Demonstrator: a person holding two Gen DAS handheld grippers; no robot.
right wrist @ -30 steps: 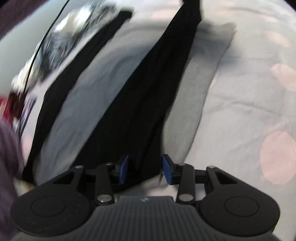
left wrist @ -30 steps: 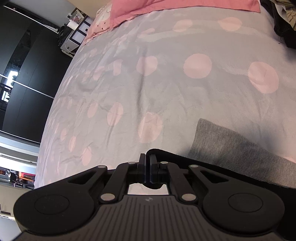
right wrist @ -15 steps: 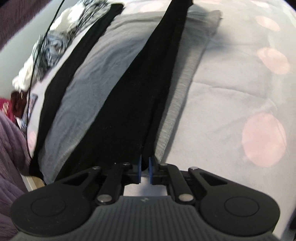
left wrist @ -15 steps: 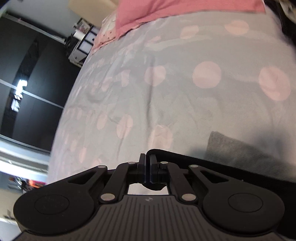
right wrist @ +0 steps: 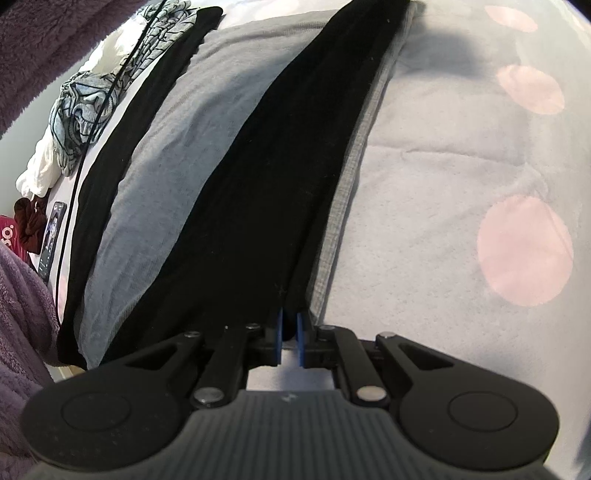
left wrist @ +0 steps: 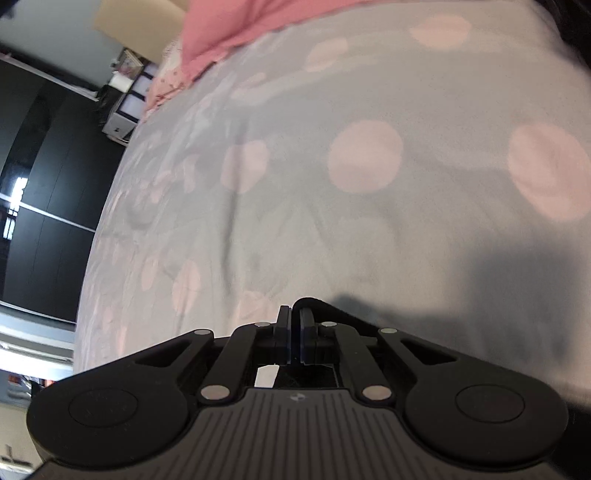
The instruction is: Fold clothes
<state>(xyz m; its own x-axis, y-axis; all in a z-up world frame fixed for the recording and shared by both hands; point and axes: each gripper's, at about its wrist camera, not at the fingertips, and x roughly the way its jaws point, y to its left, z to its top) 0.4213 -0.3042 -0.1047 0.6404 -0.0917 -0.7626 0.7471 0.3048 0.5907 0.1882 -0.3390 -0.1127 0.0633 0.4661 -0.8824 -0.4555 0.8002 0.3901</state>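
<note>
A black and grey garment lies on the dotted bedspread (right wrist: 461,166). Its long black strip (right wrist: 277,166) runs from the top of the right wrist view down to my right gripper (right wrist: 290,321), over a grey panel (right wrist: 177,147). The right gripper is shut on the near end of that strip. In the left wrist view my left gripper (left wrist: 294,317) hangs low over the bedspread (left wrist: 369,221). It pinches a black edge of the garment (left wrist: 332,314), and its jaws are just starting to part with the cloth still between them.
A pink blanket (left wrist: 240,26) lies at the head of the bed, and a dark wardrobe (left wrist: 37,184) stands past the bed's left edge. Beside the garment are a patterned pile of clothes (right wrist: 85,99), a phone (right wrist: 51,236) and purple fleece (right wrist: 22,314).
The right gripper closed from open onto the black strip. The left gripper sank toward the bed with its black edge, and the grey cloth slid out of its view.
</note>
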